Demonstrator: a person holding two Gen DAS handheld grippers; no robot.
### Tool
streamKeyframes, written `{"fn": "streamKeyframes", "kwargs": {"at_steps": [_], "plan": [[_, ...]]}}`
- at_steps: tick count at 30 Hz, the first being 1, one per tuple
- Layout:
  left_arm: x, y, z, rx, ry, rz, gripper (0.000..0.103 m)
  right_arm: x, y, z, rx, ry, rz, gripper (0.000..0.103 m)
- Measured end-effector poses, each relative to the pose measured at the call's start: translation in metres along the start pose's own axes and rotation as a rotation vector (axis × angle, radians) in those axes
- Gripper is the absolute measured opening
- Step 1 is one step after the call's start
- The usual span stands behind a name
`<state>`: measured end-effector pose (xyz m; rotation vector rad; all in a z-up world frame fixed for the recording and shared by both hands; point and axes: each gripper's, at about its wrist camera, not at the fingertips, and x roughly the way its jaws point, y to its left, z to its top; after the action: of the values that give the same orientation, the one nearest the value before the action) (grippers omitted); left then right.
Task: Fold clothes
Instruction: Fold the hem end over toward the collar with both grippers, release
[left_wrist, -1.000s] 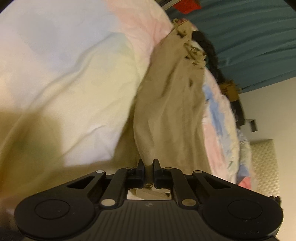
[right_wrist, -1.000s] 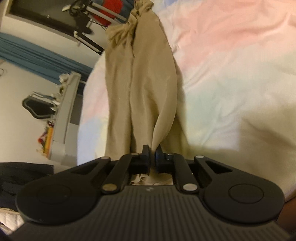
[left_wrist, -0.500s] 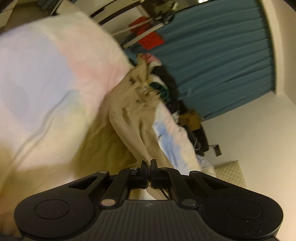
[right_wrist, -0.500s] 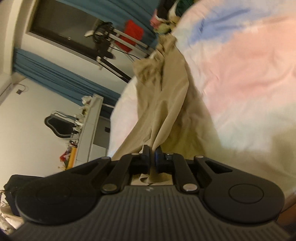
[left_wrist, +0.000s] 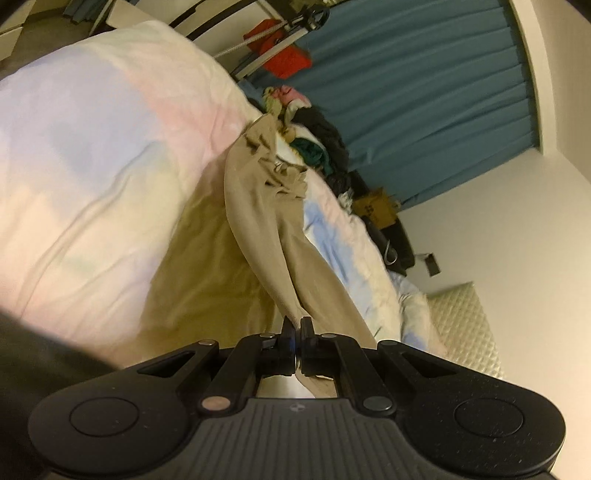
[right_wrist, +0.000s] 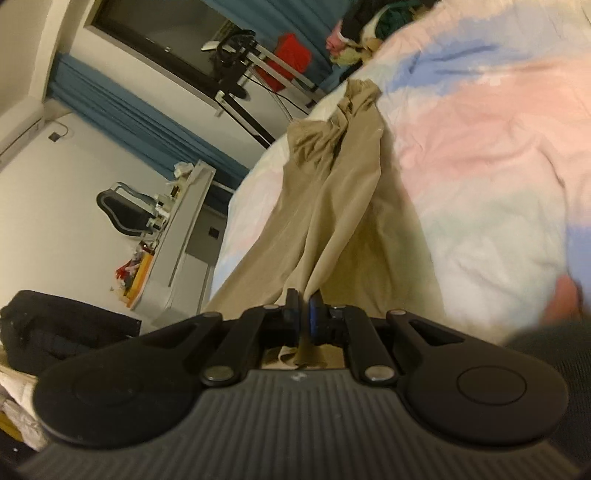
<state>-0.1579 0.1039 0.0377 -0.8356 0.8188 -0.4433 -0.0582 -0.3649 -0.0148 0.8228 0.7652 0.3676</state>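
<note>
Left gripper (left_wrist: 296, 325) and right gripper (right_wrist: 303, 301) each pinch one hem end of the tan trousers (left_wrist: 258, 206), lifted taut off the bed (left_wrist: 92, 166). Waistband rests at the bed's far edge, likely anchoring the fold-over.

Left gripper (left_wrist: 295, 323): we see our fingers (left_wrist: 286, 328) pressed together on a pinch of tan cloth, aimed somewhat downward.
Right gripper (right_wrist: 304, 297): our fingers (right_wrist: 293, 301) are likewise clamped on tan cloth, tilted down at a similar slant.
</note>
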Motion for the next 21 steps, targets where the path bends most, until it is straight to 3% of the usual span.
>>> {"fn": "streamKeyframes", "kwargs": {"at_steps": [3, 6, 13, 21], "plan": [[0.004, 0.0, -0.001, -0.003, 0.008, 0.015, 0.002, -0.002, -0.01, -0.001, 0.05, 0.008, 0.005, 0.008], [0.029, -0.01, 0.02, 0.004, 0.009, 0.036, 0.002, 0.009, -0.017, 0.014, 0.101, 0.009, 0.006, 0.008], [0.084, -0.034, 0.093, 0.065, 0.037, 0.073, 0.002, 0.049, -0.018, 0.069, 0.155, -0.011, -0.019, 0.008], [0.179, -0.044, 0.18, 0.16, 0.005, 0.184, 0.002, 0.132, -0.024, 0.149, 0.175, -0.021, -0.099, 0.009]]}}
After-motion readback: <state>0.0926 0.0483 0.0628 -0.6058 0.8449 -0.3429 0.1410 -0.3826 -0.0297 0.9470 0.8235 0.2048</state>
